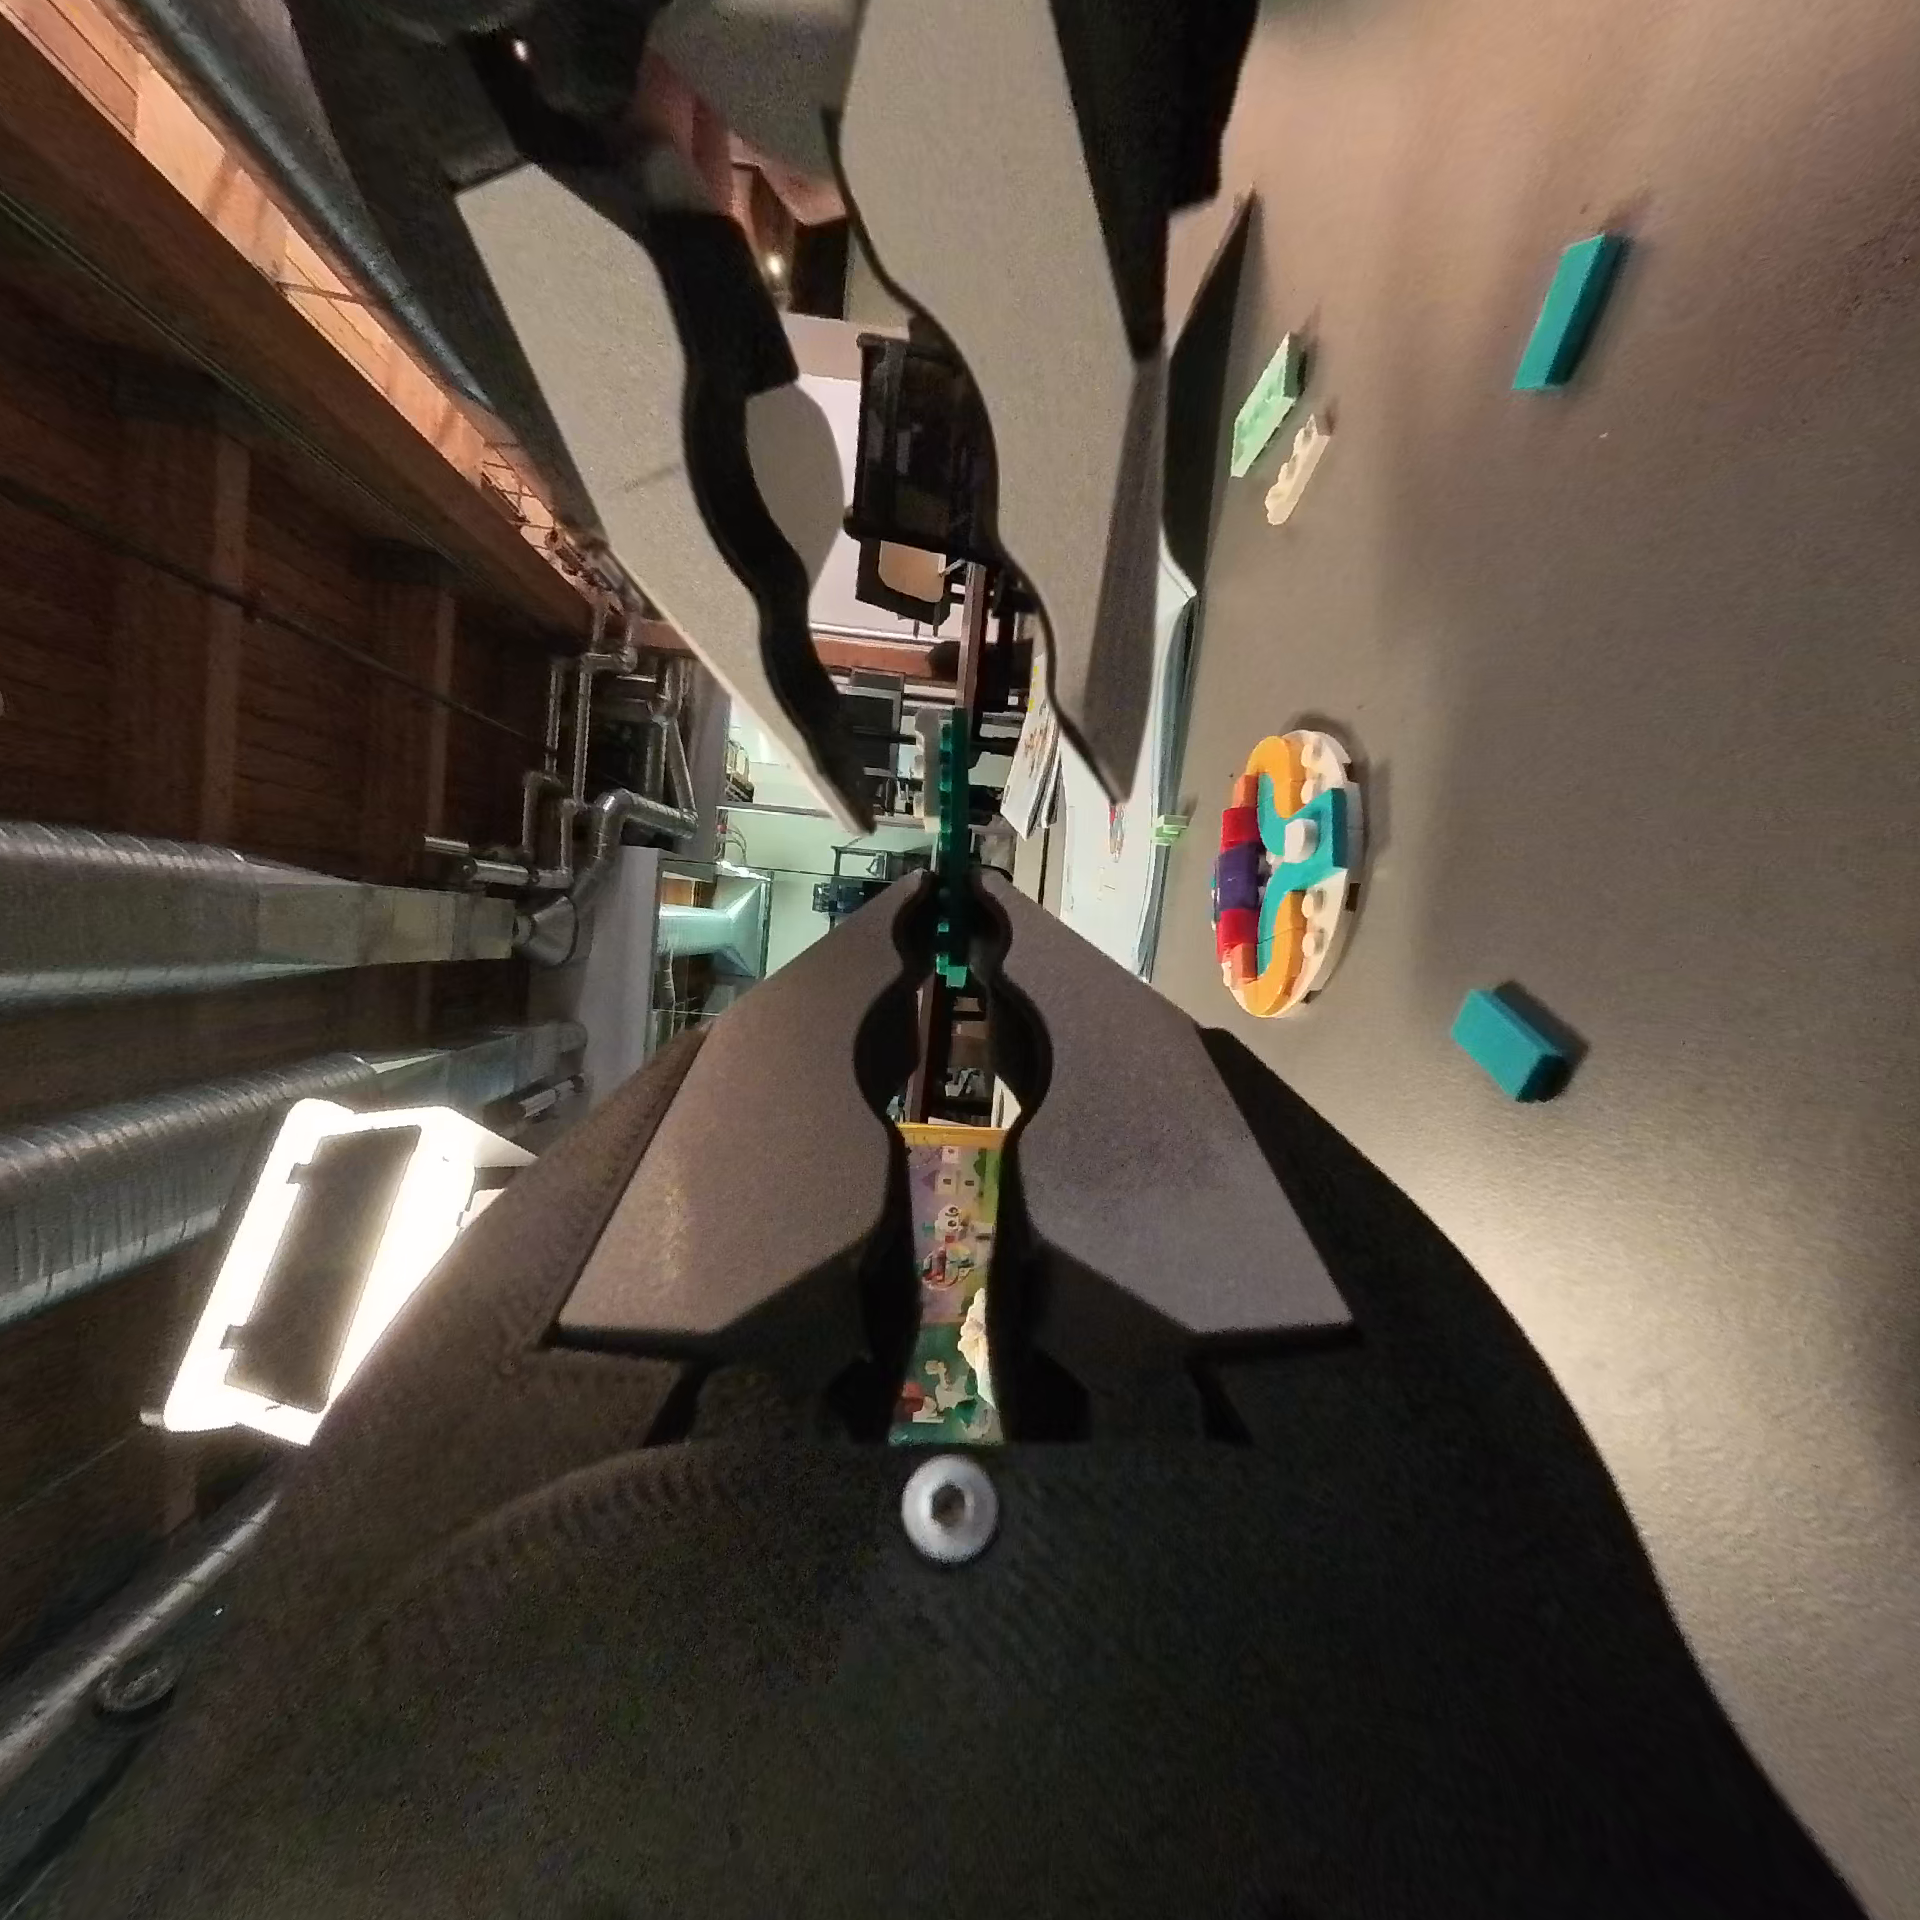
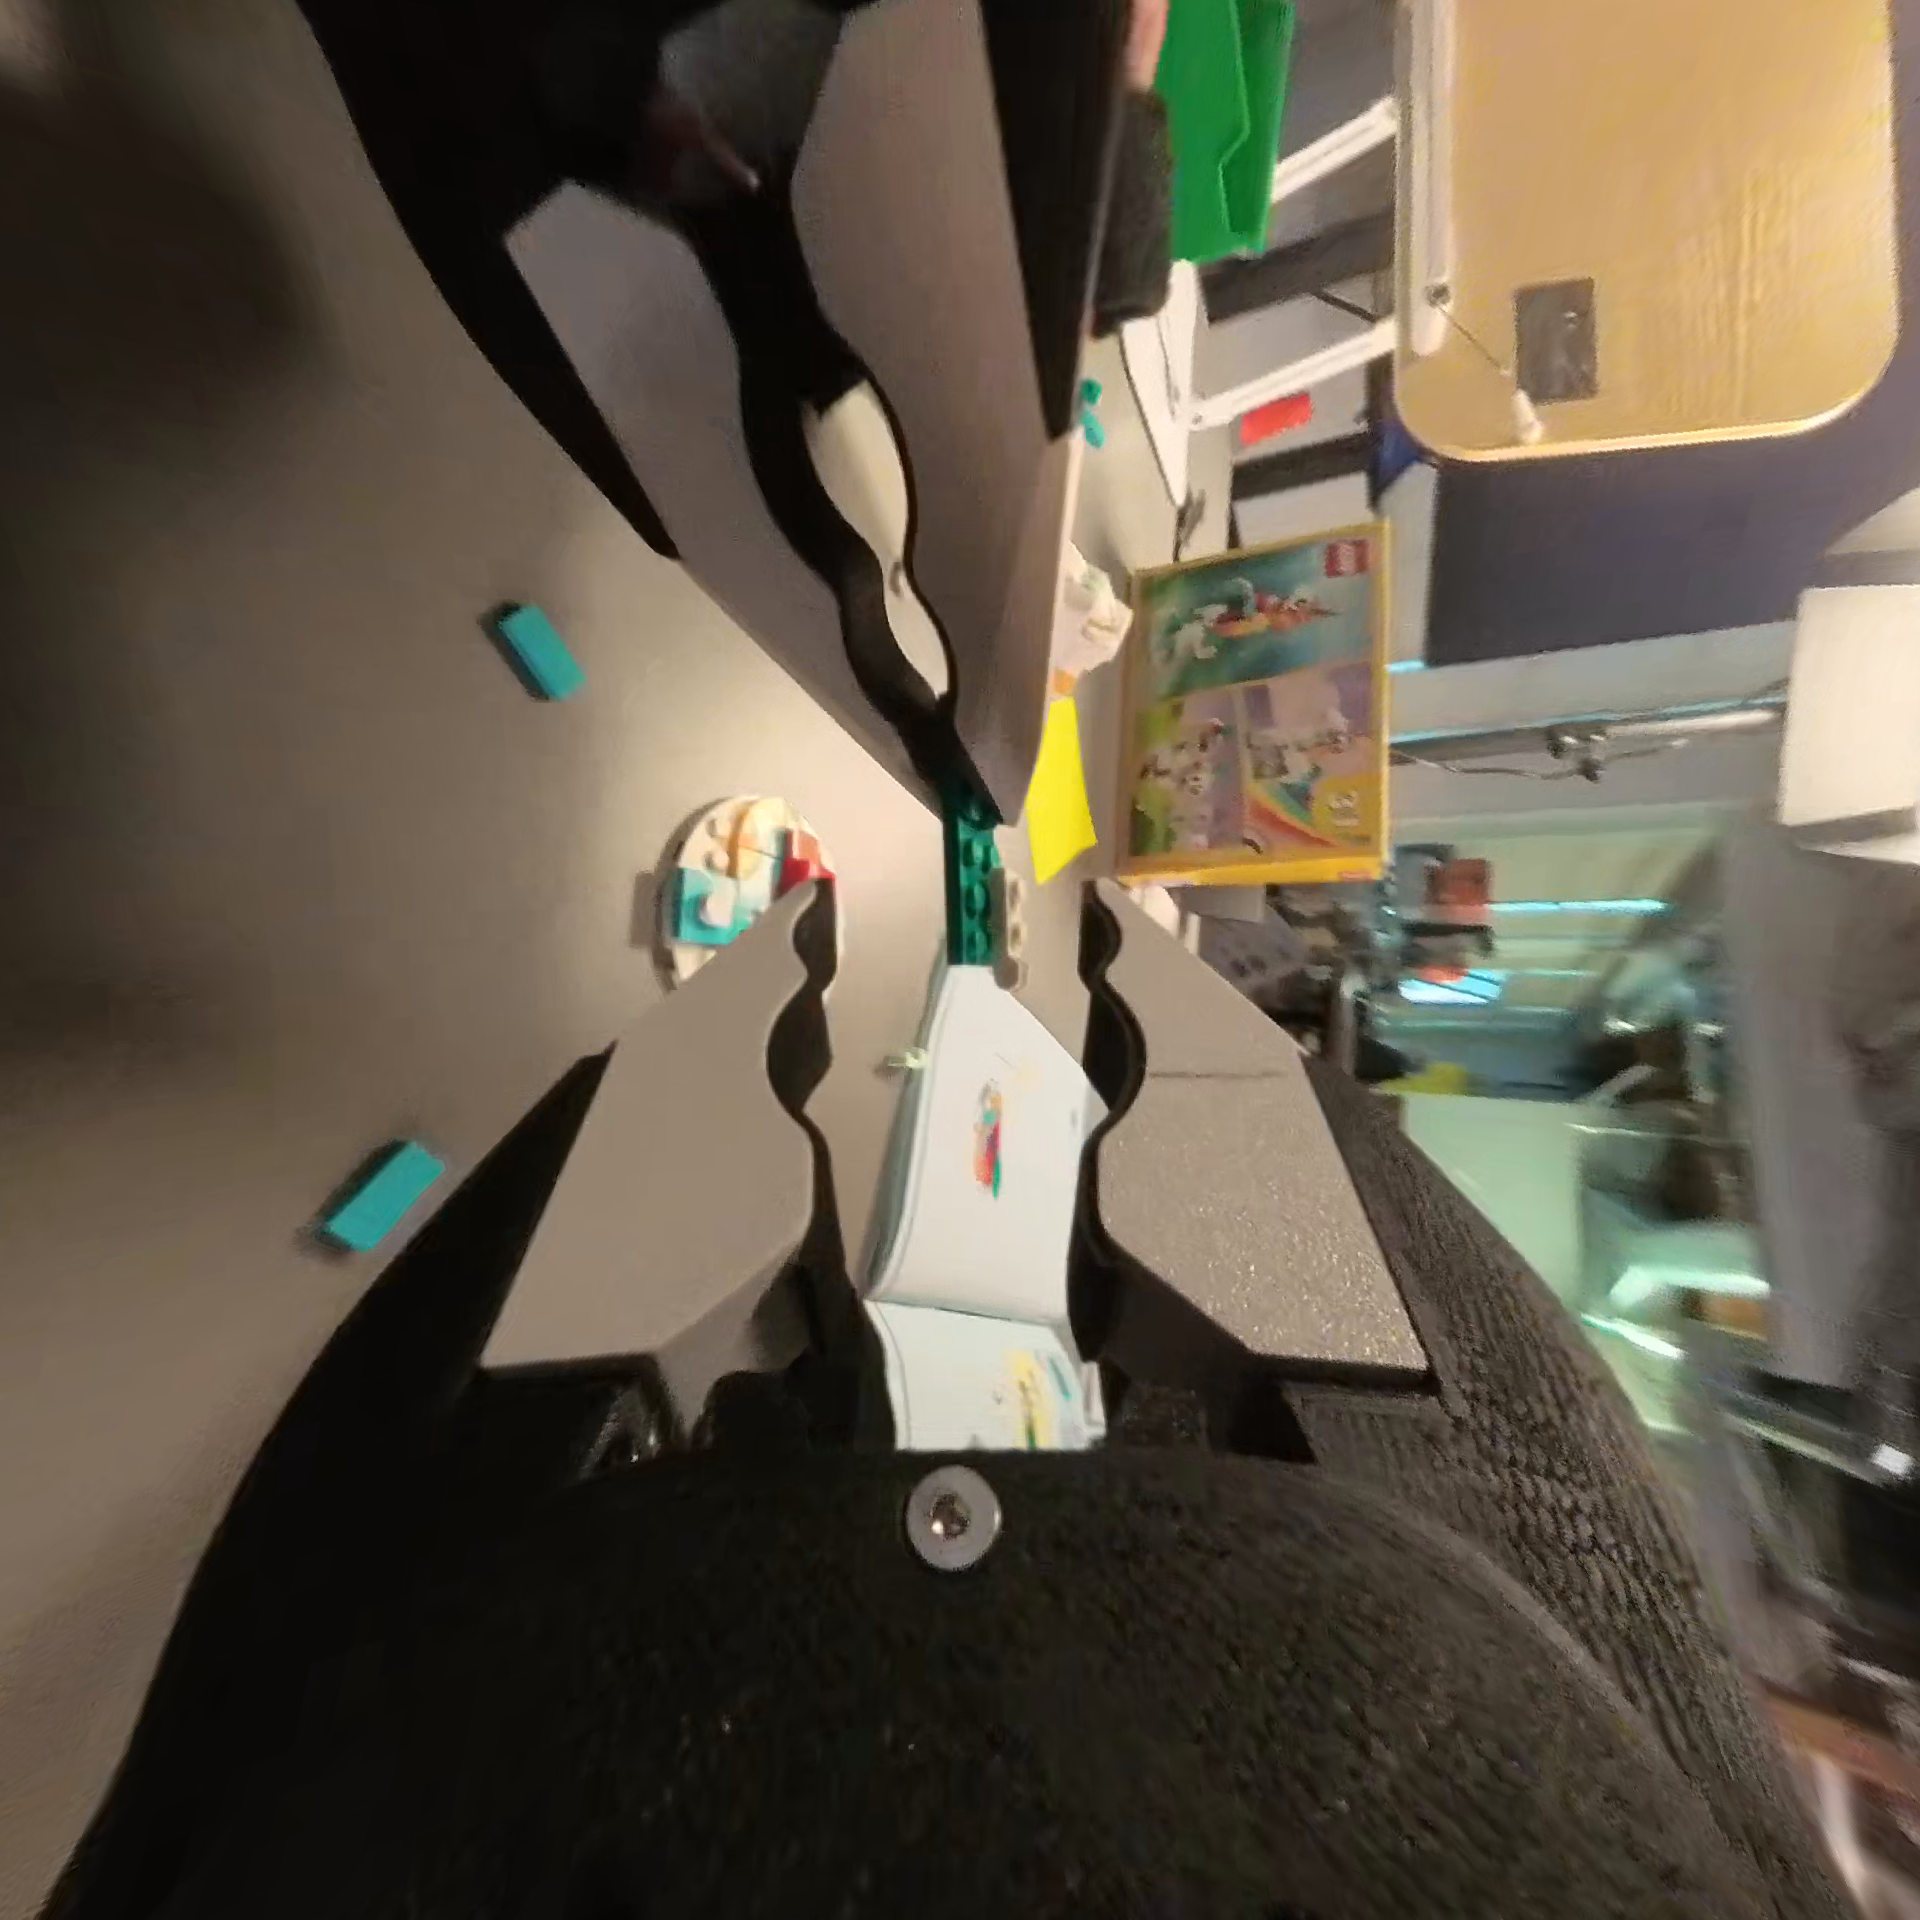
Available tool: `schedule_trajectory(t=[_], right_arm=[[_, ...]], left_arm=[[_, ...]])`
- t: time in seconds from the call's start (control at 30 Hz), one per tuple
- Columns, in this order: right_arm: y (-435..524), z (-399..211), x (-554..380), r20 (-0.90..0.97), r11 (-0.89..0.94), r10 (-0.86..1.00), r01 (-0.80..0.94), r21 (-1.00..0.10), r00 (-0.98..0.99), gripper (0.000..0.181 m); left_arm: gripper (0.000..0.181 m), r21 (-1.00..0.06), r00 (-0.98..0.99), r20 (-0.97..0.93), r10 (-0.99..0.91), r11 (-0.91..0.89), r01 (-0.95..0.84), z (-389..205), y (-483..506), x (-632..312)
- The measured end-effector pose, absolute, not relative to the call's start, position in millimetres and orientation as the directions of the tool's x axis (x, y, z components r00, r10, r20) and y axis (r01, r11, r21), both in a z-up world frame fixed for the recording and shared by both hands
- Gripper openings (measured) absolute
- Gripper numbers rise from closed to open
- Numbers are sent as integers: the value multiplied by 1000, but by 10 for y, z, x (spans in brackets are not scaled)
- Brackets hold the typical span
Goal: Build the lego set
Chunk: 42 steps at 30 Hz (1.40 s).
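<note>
Green plate (image 1: 954,831) was pinched edge-on in our left gripper (image 1: 951,894), held above the table (image 1: 1558,623). Our right gripper (image 2: 945,914) stood open around its free end, a small white piece on it. We judged: close square and press straight. Containers: only the set's box (image 2: 1262,707), contents hidden.

Dark green studded plate (image 1: 951,831) held edge-on; round build (image 1: 1288,873) on table.

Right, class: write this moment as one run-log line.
left tongs: shut on green plate | right tongs: open, near plate | round model: on table
</note>
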State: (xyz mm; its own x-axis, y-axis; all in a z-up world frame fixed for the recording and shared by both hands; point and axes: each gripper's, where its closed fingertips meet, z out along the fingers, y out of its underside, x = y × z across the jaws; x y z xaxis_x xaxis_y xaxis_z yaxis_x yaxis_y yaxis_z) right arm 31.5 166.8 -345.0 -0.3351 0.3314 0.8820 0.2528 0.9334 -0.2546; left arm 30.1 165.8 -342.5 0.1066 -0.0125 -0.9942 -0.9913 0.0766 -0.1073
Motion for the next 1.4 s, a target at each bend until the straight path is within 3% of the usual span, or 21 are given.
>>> schedule_trajectory(t=[0.07,0.2,0.33,0.47,0.57,0.63,0.9,1.3,1.4], right_arm=[[1705,-3446,289,907,939,289,276,-206,-307,35],[1711,-3420,273,912,938,291,274,-213,-290,12],[1699,-3383,279,927,953,238,252,-166,-290,9],[1689,-3416,309,911,956,248,236,-175,-329,8],[1695,-3468,326,897,965,208,231,-123,-391,6],[1703,-3492,325,869,958,248,242,-153,-429,7],[1711,-3507,324,826,932,329,299,-205,-457,14],[1700,-3573,367,831,959,248,247,-137,-498,6],[1700,-3558,353,827,953,280,244,-180,-487,8]], left_arm=[[2,-108,108,-994,-14,77,-991,-3427,1659,301],[3,-105,103,-994,-21,74,-992,-3432,1651,294],[3,-150,148,-988,-35,84,-985,-3404,1634,301],[3,-143,139,-989,-53,94,-985,-3433,1617,336],[4,-136,128,-988,-87,98,-986,-3492,1616,360],[9,-93,86,-993,-75,91,-991,-3510,1621,361],[3,-66,63,-997,-38,87,-994,-3459,1617,362],[4,-59,49,-995,-91,107,-992,-3561,1607,411],[4,-67,58,-995,-83,104,-992,-3547,1609,404]])
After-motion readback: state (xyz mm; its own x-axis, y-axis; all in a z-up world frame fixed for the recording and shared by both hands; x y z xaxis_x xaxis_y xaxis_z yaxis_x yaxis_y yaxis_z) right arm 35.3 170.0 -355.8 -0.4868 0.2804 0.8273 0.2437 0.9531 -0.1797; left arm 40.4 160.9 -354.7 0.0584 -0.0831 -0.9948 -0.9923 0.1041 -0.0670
